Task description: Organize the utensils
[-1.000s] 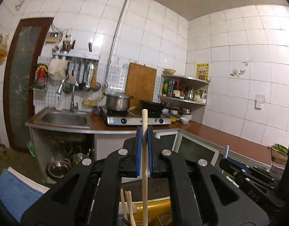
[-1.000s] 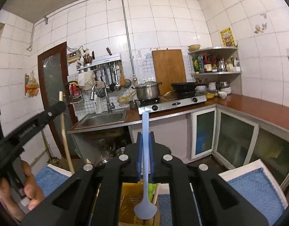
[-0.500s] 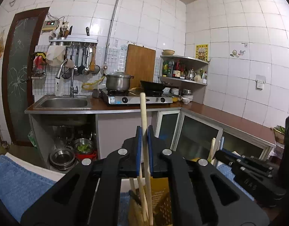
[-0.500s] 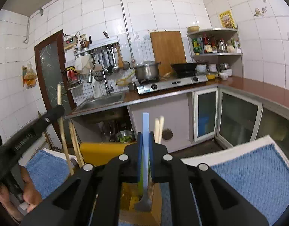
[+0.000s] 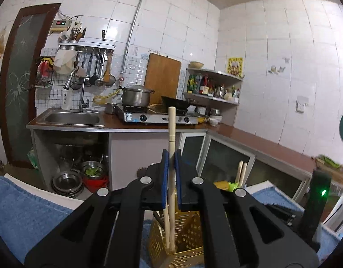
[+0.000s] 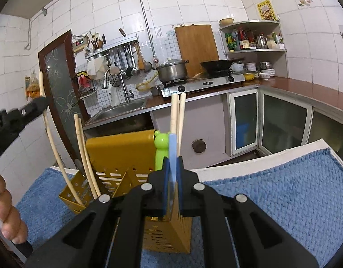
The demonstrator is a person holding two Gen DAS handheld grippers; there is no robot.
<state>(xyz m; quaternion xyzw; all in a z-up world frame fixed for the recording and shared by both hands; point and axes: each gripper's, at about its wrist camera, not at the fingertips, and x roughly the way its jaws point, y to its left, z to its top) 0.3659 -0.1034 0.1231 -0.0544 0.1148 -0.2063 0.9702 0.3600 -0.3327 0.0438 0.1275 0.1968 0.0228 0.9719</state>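
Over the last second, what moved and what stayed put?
Both grippers sank toward the yellow utensil holder. The left gripper lowered its wooden chopstick into it; the right gripper lowered its blue spoon likewise. Both grips stayed shut; nothing was released. The holder stayed on the blue towel.

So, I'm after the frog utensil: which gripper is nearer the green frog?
Right. The right gripper, shut on a blue utensil, is directly beside the green frog. The left gripper, holding a chopstick, is over the holder's far end.

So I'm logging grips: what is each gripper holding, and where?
Left gripper clamps a wooden chopstick mid-shaft. Right gripper clamps a blue spoon by its handle.
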